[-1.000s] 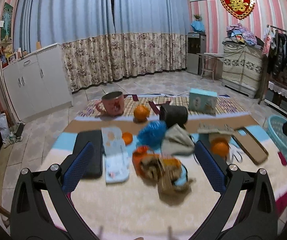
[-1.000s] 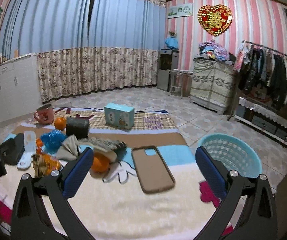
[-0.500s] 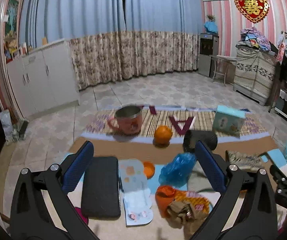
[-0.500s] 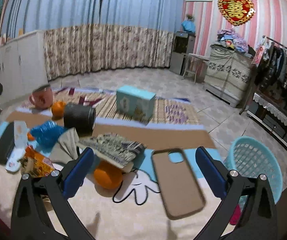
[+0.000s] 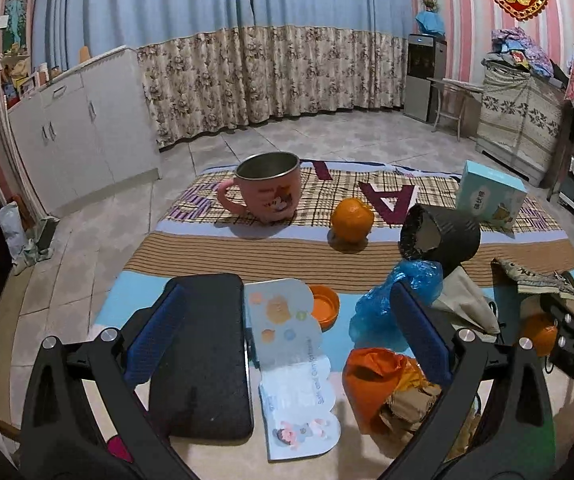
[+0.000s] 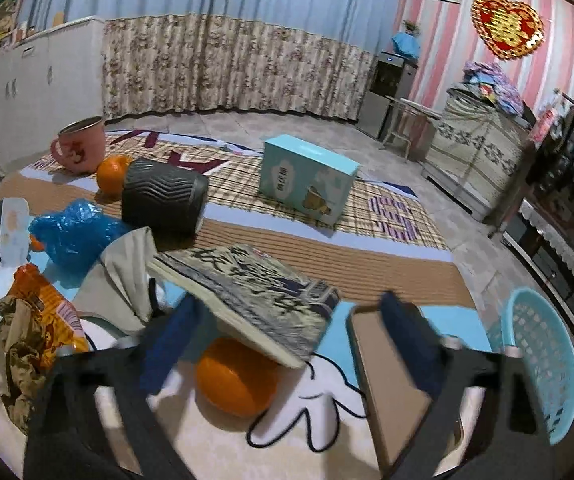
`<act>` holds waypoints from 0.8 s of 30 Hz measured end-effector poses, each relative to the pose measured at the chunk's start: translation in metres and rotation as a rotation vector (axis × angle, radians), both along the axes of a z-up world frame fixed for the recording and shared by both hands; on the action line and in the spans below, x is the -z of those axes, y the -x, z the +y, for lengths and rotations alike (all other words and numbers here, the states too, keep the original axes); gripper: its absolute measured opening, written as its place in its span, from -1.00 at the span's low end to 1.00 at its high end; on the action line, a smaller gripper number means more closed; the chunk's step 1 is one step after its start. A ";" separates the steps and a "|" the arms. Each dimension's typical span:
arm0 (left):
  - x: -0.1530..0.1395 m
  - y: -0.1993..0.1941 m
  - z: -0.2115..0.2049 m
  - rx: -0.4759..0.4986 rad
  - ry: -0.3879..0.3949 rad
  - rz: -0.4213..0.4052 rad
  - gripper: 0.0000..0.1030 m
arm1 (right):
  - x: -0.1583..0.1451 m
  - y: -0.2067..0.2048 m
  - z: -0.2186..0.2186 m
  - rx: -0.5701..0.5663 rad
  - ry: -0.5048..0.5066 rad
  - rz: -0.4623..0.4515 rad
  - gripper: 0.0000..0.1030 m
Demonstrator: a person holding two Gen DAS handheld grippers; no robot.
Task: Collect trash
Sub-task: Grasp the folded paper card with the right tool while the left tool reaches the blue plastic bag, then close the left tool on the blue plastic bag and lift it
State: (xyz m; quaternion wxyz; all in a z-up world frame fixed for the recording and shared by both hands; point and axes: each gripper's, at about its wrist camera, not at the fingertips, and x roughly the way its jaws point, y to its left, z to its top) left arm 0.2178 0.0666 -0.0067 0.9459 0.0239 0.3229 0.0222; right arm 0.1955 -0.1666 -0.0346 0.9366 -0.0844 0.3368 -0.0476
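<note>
The trash lies in a loose heap on the mat [image 5: 223, 256]: a crumpled orange wrapper [image 5: 383, 376] with a wad of brown paper [image 5: 407, 404] on it, and just behind, a glossy blue bag [image 5: 397, 300], wrinkled and puffy. In the left view the wrapper sits low between the left gripper [image 5: 285, 336] fingers, close against the right one; the blue bag lies just past that finger's tip. The fingers are spread wide and pinch nothing. A flat black pad [image 5: 203, 356] and a die-cut card [image 5: 291, 364] fill the rest of the gap.

The right gripper [image 6: 287, 336] points elsewhere — an orange [image 6: 235, 380] and the corner of a thick book [image 6: 255, 292] propped on it lie between its fingers, untouched, while the jaws are closing. Its right finger hangs over a tan phone case [image 6: 387, 392]. The wrapper [image 6: 43, 312] is well off to the left there, beyond the left finger.

Farther out stand a pink metal mug [image 5: 265, 188], a second orange [image 5: 351, 220], a dark ribbed cylinder [image 5: 439, 236] on its side, a beige cloth [image 5: 463, 300] and a teal box [image 5: 487, 196]. A teal mesh basket [image 6: 543, 364] stands on the floor at the mat's right edge.

Against a second ago, the left gripper has shifted left and nearer — then the trash sat centred between its fingers. The right one has swung in over the book, its fingers narrower than before.
</note>
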 end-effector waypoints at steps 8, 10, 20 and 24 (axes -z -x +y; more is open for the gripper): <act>0.008 -0.010 -0.018 0.029 -0.016 0.012 0.90 | -0.010 0.000 -0.008 -0.070 -0.095 -0.008 -0.55; 0.011 -0.013 -0.026 0.044 -0.011 0.018 0.90 | -0.013 0.000 -0.012 -0.064 -0.103 -0.022 -0.63; 0.032 -0.034 -0.061 0.143 -0.013 0.081 0.83 | -0.018 -0.001 -0.030 -0.036 -0.087 -0.056 -0.75; 0.042 -0.042 -0.066 0.181 0.011 0.120 0.16 | -0.018 -0.002 -0.032 -0.031 -0.088 -0.062 -0.81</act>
